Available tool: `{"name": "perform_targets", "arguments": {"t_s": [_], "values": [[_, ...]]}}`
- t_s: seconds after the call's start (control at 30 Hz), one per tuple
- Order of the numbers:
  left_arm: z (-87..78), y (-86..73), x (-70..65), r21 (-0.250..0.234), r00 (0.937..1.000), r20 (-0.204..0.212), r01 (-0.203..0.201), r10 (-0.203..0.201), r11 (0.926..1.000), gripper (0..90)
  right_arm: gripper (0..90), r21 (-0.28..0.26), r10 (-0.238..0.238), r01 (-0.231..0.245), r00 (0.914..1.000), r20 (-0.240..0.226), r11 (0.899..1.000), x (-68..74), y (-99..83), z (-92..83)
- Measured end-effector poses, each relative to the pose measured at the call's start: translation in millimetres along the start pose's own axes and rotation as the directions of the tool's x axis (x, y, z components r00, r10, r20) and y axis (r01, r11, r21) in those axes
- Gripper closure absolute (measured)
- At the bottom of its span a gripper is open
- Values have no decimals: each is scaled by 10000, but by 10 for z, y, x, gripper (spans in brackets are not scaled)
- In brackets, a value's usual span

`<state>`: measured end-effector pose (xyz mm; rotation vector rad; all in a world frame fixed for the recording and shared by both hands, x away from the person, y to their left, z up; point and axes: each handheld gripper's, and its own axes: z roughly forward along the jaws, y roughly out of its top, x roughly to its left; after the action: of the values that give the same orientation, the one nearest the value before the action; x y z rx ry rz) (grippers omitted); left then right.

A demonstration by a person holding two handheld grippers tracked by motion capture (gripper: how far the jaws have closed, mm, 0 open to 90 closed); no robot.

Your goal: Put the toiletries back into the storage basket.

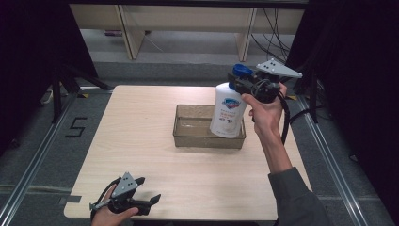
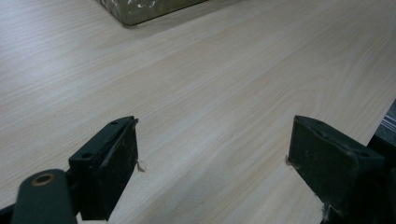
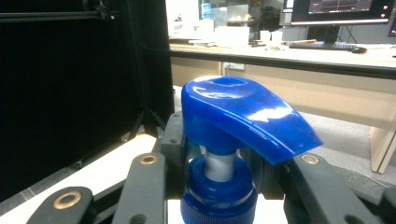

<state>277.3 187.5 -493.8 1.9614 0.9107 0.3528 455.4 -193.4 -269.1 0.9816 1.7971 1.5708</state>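
- Soap bottle [image 1: 228, 111]: white pump bottle with a blue-and-red label, lifted and slightly tilted above the right end of the tray. Whether its base touches the tray cannot be told from the high view.
- Pump head [image 3: 243, 114]: blue, glossy, with the nozzle pointing right in the right gripper view. It sits on a blue collar [image 3: 218, 196].
- Right gripper [image 1: 244, 84]: clamped on the bottle's neck just under the pump head, with a black jaw on either side of the collar. The right hand [image 1: 267, 113] holds it up above the worktop's far right part.
- Tray [image 1: 188, 136]: clear, rectangular and shallow, set right of the worktop's centre.
- Left gripper [image 1: 147, 190]: released, with its jaws wide apart and nothing between them. It rests low at the worktop's near-left edge, in the left hand [image 1: 110, 217].
- Worktop [image 1: 141, 141]: pale wood grain.
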Motion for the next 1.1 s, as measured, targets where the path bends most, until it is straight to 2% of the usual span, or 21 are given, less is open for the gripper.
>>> {"name": "perform_targets", "arguments": {"t_s": [0.13, 0.2, 0.23, 0.5, 0.63, 0.67, 0.73, 0.87, 1.0, 1.03, 1.1], "values": [[-6, 0, 6, 34, 10000, -18, -16, 16, 10000, 154, 624, 190, -7, 3, 9998, 205, 9998, -39, -22, 45], [-3, -1, 5, 30, 10000, -12, -11, 11, 10000, 154, 625, 220, -166, 159, 9994, 316, 9996, -60, -29, 61], [0, -1, 2, 2, 10000, -1, 27, -27, 10000, 154, 625, 285, -15, 8, 9997, 261, 9996, -61, -35, 67], [-4, -2, 1, -7, 9998, -23, 186, -186, 9998, 155, 625, 284, 14, -22, 9995, 307, 9996, -145, -109, 138], [-15, 1, -5, 123, 9999, -54, 87, -86, 9999, 155, 624, 376, 164, -179, 9991, 399, 9991, -181, -157, 171], [-16, 6, 4, 83, 9999, -96, -53, 54, 10000, 155, 624, 424, 197, -218, 9986, 490, 9989, -195, -170, 173], [-11, 3, 4, 13, 10000, 40, 8, -8, 10000, 156, 624, 418, 229, -248, 9987, 452, 9988, -217, -199, 190], [-13, 4, 1, 93, 10000, -67, -10, 11, 10000, 156, 624, 487, 123, -150, 9983, 563, 9987, -245, -254, 199], [-14, 5, 1, 87, 10000, -76, -8, 9, 10000, 156, 623, 581, 303, -336, 9979, 568, 9977, -267, -301, 198], [-14, 4, 1, 96, 10000, -79, -11, 12, 10000, 156, 623, 624, 156, -196, 9978, 646, 9979, -276, -309, 193], [-13, 3, -3, 90, 9999, -93, 42, -41, 10000, 156, 624, 697, 241, -284, 9978, 625, 9972, -269, -329, 187]]}}
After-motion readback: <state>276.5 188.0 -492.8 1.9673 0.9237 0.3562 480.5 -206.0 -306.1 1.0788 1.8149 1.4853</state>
